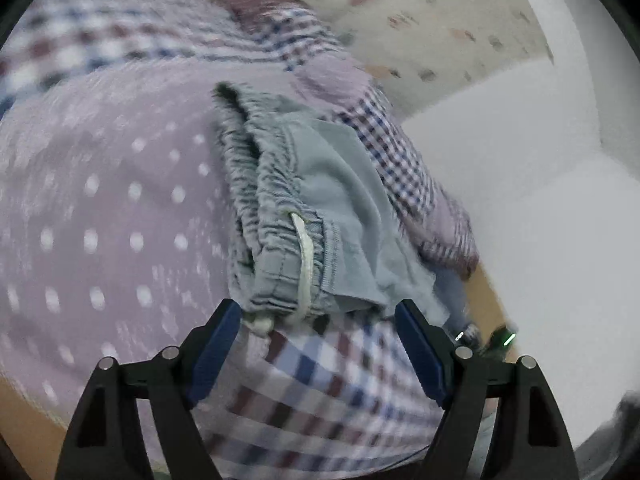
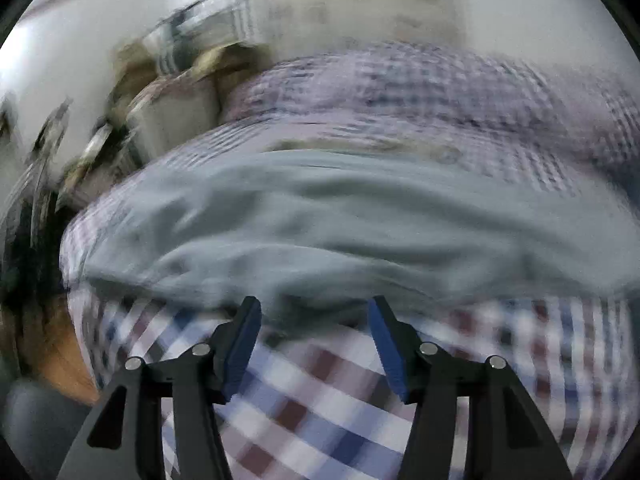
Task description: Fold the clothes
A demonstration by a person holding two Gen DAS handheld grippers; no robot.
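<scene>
A pair of light blue-grey shorts with an elastic waistband and a white drawstring lies on a checked sheet. My left gripper is open, its jaws wide apart just in front of the waistband end. In the right wrist view the same shorts stretch across the middle, blurred by motion. My right gripper is open, its tips at the near edge of the shorts, over the checked sheet. Neither gripper holds anything.
A lilac cloth with white dots lies left of the shorts. A white surface and a patterned cream cloth are to the right and behind. Blurred boxes and clutter stand at the far left.
</scene>
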